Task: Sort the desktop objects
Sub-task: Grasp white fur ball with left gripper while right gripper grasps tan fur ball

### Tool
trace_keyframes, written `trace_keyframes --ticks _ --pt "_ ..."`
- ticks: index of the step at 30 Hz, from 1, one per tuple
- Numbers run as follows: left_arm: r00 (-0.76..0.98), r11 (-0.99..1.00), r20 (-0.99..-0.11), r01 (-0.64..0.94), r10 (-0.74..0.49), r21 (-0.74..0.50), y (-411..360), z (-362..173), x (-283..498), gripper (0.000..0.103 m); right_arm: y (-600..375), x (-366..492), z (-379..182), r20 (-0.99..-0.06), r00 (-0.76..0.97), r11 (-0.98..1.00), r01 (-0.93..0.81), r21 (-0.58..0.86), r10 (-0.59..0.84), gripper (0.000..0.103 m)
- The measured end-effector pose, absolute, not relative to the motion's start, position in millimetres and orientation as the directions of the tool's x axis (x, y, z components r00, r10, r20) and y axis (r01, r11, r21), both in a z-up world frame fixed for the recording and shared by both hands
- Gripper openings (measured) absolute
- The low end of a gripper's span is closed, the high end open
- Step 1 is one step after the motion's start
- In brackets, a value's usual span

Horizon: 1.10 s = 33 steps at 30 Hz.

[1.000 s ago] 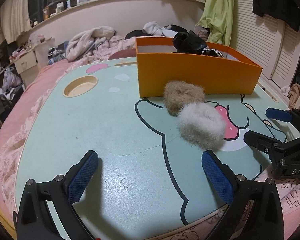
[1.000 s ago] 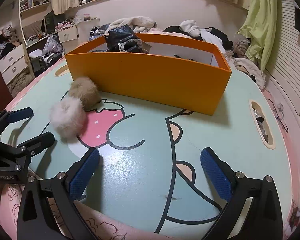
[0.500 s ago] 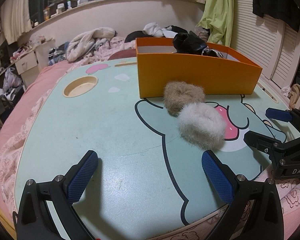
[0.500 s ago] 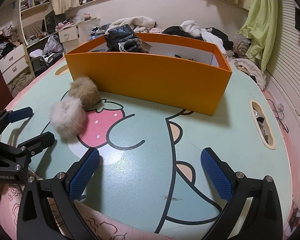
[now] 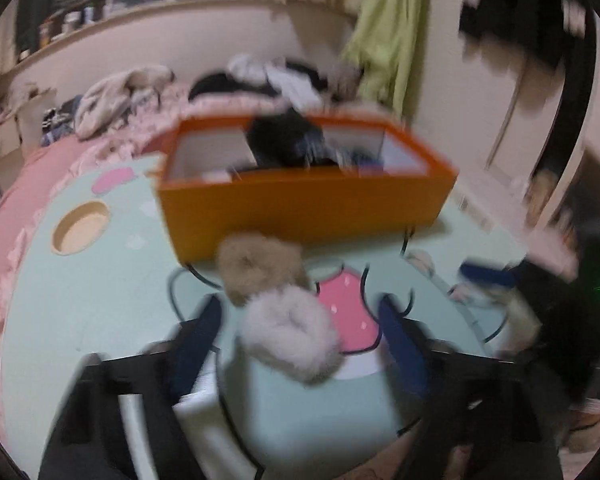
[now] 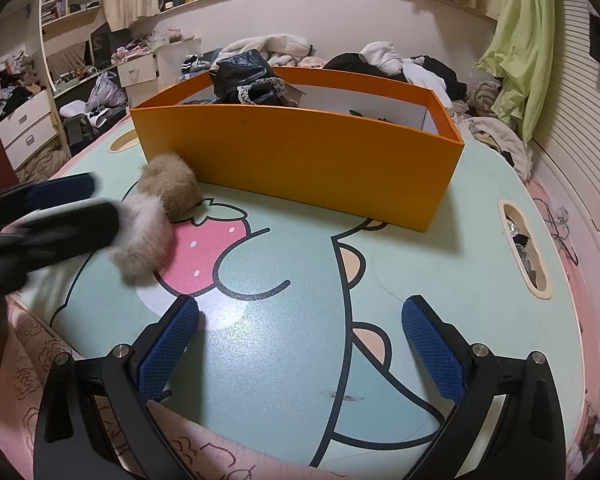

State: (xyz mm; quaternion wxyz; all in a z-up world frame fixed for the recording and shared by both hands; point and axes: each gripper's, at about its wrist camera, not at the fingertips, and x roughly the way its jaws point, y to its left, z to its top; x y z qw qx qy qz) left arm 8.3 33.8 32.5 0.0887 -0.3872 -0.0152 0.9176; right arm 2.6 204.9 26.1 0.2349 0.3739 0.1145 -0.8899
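A white fluffy scrunchie [image 5: 292, 332] [image 6: 144, 244] lies on the mint cartoon table [image 6: 460, 280], touching a tan fluffy scrunchie [image 5: 260, 268] [image 6: 172, 188] just behind it. An orange box [image 5: 300, 208] [image 6: 300, 160] with dark items inside stands beyond both. My left gripper [image 5: 299, 306] [image 6: 104, 200] straddles the white scrunchie and its jaws are closing; a gap still shows on each side of the fur in the blurred left wrist view. My right gripper [image 6: 300, 312] hovers open over bare table near the front edge, with nothing between its fingers.
A round cup recess [image 5: 80, 228] sits at the table's far left and a slot opening [image 6: 524, 248] at its right side. Pink bedding surrounds the table, with clothes piled behind the box. Drawers stand at far left.
My left gripper has moved forward over the table until the white scrunchie lies between its fingers, and its jaws have narrowed. The right gripper and both scrunchies have stayed put.
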Motion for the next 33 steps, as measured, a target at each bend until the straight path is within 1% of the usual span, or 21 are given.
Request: trace_keyframes --ticks 1,3,7,13,15,17,19,21,23,24,25,26,27,28,29,30,33 --pt "-0.664 -0.983 -0.726 -0.157 0.179 -0.1 37 25 6 0.036 205 3 26 -0.719 -0.61 -0.864 0.503 -0.029 -0.332 0.101" --pt "-0.691 -0.982 -0.698 -0.154 0.188 -0.112 34 25 14 0.036 205 3 26 -0.719 -0.61 -0.864 0.503 -0.029 -0.332 0.101" --pt "-0.762 -0.975 -0.612 -0.122 0.211 -0.185 10 35 47 0.036 205 3 26 -0.719 -0.61 -0.864 0.503 -0.028 -0.331 0.101" --pt "-0.802 -0.97 -0.584 0.026 0.123 -0.241 -34 25 83 0.036 205 3 27 -0.718 -0.611 -0.864 0.503 -0.026 -0.334 0.101" --pt "-0.821 -0.974 -0.564 0.049 0.087 -0.222 -43 29 90 0.036 205 3 30 -0.715 -0.591 -0.856 0.516 0.021 -0.374 0.101" --pt "-0.831 -0.979 -0.555 0.071 0.047 -0.189 -46 32 95 0.036 202 3 42 -0.696 -0.553 -0.828 0.551 0.105 -0.457 0.101" --pt "-0.84 -0.977 -0.541 0.074 0.046 -0.199 -49 36 96 0.036 189 5 60 -0.668 -0.527 -0.797 0.579 0.17 -0.525 0.101" --pt "-0.845 -0.975 -0.531 0.067 0.058 -0.212 -51 38 98 0.036 165 4 74 -0.659 -0.516 -0.777 0.606 0.17 -0.547 0.101" --pt "-0.845 -0.977 -0.531 0.065 0.055 -0.204 -50 38 98 0.036 134 -4 78 -0.697 -0.5 -0.776 0.617 0.131 -0.515 0.094" --pt "-0.845 -0.977 -0.532 0.064 0.055 -0.204 -50 37 98 0.036 123 -9 76 -0.714 -0.493 -0.78 0.614 0.12 -0.498 0.086" --pt "-0.844 -0.976 -0.533 0.063 0.059 -0.208 -51 36 97 0.036 111 -16 72 -0.737 -0.482 -0.789 0.605 0.111 -0.473 0.08" --pt "-0.844 -0.975 -0.533 0.062 0.063 -0.213 -52 35 97 0.036 103 -22 67 -0.755 -0.472 -0.796 0.595 0.107 -0.455 0.078" --pt "-0.843 -0.975 -0.534 0.061 0.065 -0.215 -51 34 96 0.036 96 -31 61 -0.772 -0.463 -0.801 0.59 0.1 -0.436 0.067" --pt "-0.842 -0.975 -0.535 0.059 0.067 -0.215 -51 33 96 0.036 91 -38 54 -0.794 -0.444 -0.805 0.585 0.094 -0.415 0.044" --pt "-0.842 -0.975 -0.535 0.058 0.067 -0.214 -51 33 97 0.036 88 -42 46 -0.812 -0.414 -0.803 0.586 0.107 -0.411 0.04" --pt "-0.843 -0.976 -0.534 0.057 0.067 -0.212 -51 33 97 0.036 92 -40 46 -0.792 -0.437 -0.798 0.594 0.102 -0.426 0.039" --pt "-0.844 -0.975 -0.532 0.051 0.074 -0.217 -49 34 98 0.036 107 -30 46 -0.763 -0.404 -0.758 0.631 0.168 -0.505 0.039"
